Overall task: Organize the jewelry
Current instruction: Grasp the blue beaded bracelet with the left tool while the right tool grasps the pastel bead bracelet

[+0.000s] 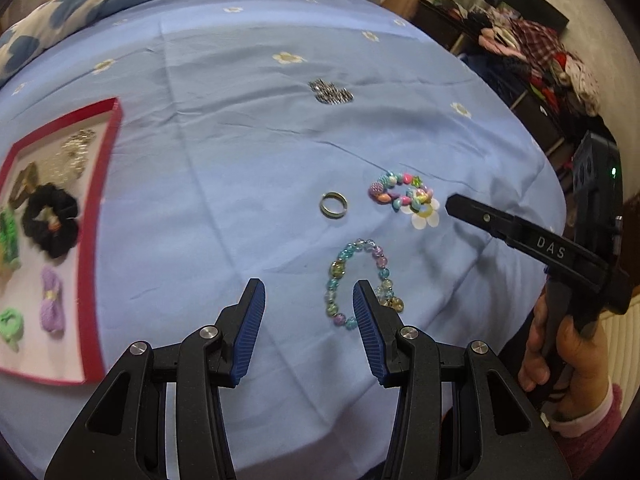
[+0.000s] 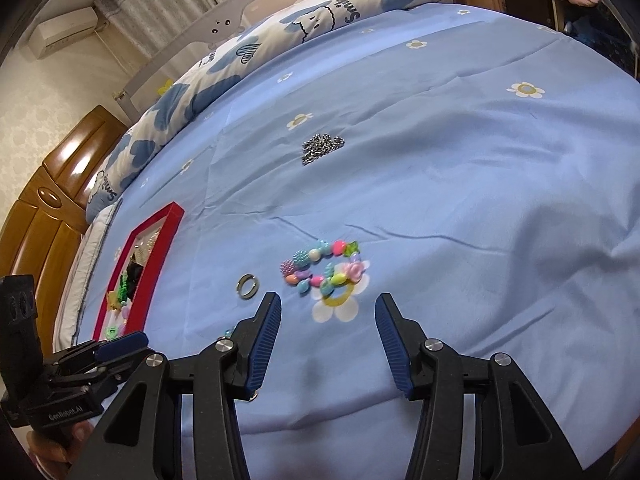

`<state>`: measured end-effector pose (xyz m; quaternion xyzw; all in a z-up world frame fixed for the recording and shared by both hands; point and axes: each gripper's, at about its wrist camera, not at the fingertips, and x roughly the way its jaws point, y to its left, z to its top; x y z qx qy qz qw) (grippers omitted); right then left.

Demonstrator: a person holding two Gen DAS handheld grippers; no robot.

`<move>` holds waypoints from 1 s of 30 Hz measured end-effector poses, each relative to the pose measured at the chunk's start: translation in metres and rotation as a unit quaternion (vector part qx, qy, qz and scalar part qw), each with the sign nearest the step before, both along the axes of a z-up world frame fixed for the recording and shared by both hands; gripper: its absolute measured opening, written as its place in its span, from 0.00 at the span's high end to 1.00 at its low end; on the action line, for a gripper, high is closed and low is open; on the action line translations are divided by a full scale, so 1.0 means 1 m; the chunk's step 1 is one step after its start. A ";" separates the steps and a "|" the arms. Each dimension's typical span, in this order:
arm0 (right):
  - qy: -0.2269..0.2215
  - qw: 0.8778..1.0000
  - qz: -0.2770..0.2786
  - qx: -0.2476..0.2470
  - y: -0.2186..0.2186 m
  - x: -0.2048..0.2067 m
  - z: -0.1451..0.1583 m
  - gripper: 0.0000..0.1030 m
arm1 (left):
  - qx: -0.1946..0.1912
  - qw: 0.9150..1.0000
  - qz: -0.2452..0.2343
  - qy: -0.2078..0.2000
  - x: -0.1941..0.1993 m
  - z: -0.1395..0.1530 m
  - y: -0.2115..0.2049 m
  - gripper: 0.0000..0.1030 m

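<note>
On the blue bedsheet lie a glass-bead bracelet [image 1: 362,280], a silver ring [image 1: 333,204] [image 2: 247,286], a colourful bead bracelet [image 1: 402,194] [image 2: 324,266] and a heap of silver chain [image 1: 331,91] [image 2: 322,147]. My left gripper [image 1: 308,294] is open and empty, its right finger over the glass-bead bracelet's edge. My right gripper [image 2: 328,312] is open and empty, just short of the colourful bracelet. In the left wrist view only one of its dark fingers [image 1: 516,228] shows. A red-rimmed tray [image 1: 102,216] [image 2: 158,248] at the left holds a black scrunchie [image 1: 50,220], a purple tie [image 1: 52,306] and other pieces.
A folded blue-and-white quilt [image 2: 256,48] lies along the far edge of the bed. A wooden headboard [image 2: 44,216] stands at the left. Piled clothes on dark shelves [image 1: 536,60] stand to the right of the bed.
</note>
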<state>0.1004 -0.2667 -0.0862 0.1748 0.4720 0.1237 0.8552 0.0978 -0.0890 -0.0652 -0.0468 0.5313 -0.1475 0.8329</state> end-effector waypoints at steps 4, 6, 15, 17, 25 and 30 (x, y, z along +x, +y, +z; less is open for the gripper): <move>0.004 1.000 0.007 -0.009 0.002 0.010 -0.006 0.50 | 0.005 1.000 -0.015 0.009 0.008 -0.011 -0.012 0.57; 0.007 1.000 0.010 -0.012 0.002 0.016 -0.009 0.50 | 0.007 1.000 -0.019 0.011 0.012 -0.014 -0.016 0.57; 0.013 0.998 0.035 -0.046 0.013 0.038 -0.024 0.50 | 0.024 0.998 -0.051 0.027 0.021 -0.037 -0.037 0.76; 0.013 0.997 0.041 -0.057 0.018 0.040 -0.028 0.51 | 0.037 0.998 -0.054 0.021 0.020 -0.042 -0.040 0.81; 0.010 0.997 0.041 -0.064 0.019 0.038 -0.030 0.92 | 0.006 0.999 -0.049 0.012 0.018 -0.039 -0.030 0.91; 0.008 0.999 0.042 -0.021 0.020 0.031 -0.020 0.92 | -0.012 0.999 -0.034 -0.001 0.014 -0.023 -0.017 0.91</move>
